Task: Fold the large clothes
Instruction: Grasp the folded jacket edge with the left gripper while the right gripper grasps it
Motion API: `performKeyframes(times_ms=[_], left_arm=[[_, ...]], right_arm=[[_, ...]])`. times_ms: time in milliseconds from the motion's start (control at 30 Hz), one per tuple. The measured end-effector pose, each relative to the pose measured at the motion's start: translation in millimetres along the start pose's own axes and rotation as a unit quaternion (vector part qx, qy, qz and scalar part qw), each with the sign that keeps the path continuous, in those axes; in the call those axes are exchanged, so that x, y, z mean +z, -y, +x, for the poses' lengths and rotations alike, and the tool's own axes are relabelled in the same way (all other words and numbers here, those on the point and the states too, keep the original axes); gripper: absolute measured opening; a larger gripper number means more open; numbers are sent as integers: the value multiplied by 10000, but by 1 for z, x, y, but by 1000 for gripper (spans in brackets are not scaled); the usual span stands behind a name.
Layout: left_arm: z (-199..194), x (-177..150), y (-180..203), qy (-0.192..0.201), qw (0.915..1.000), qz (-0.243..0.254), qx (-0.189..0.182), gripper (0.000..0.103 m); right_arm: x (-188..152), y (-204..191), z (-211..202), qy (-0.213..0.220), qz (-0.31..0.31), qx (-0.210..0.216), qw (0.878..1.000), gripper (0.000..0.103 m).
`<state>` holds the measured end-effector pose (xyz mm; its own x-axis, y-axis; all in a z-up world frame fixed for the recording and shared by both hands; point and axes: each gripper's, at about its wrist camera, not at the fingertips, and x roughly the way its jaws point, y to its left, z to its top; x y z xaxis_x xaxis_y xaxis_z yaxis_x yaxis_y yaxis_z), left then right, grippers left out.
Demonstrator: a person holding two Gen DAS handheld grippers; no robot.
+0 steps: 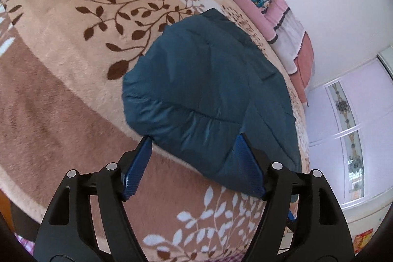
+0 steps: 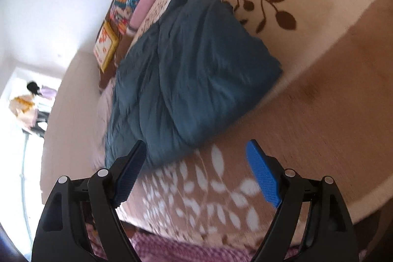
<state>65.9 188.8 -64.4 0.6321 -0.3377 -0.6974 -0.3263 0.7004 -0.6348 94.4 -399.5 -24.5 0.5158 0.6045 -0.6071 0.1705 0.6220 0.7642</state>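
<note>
Lying folded on the blanket (image 1: pixel 61 70), the teal jacket (image 1: pixel 206 95) stretches lengthwise away from both grippers' spread, unladen jaws.

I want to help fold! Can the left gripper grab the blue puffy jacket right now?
Probably yes: the left gripper is open, the teal quilted jacket lies right at its fingertips on the blanket, nothing between.

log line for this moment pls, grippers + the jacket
left gripper: open, over near edge of jacket, no grip | right gripper: open, empty | jacket: bundled on blanket | fold: state unclear
</note>
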Motion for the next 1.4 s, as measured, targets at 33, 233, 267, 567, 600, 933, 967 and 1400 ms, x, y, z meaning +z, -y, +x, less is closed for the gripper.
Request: performKeyframes(times_ms=[33,233,267,567,600,933,967,1400], left_arm=[[7,1,1,-35,9998,43,179,71],[26,8,-1,27,9995,14,301,73],[30,11,-2,28,9996,-59,277,74],[23,17,1,479,9985,-247,-56,26],[19,17,3,506,9984,-232,-99,21],[-37,-1,14,598,9973,428,-69,14],[-42,-5,11,567,9973,461,-55,14],[-80,-74,-36,224,9972,690,204,15]], right_arm=[[5,2,7,-2,123,2,9999,81],[18,19,33,39,687,-117,9976,81],[19,20,35,83,731,-92,9973,81],[34,22,41,272,849,132,9959,37],[34,19,39,278,810,115,9963,34],[18,-9,10,202,414,-79,9989,24],[11,-8,5,152,357,-95,9992,24],[-50,19,-16,-202,125,-403,9989,24]])
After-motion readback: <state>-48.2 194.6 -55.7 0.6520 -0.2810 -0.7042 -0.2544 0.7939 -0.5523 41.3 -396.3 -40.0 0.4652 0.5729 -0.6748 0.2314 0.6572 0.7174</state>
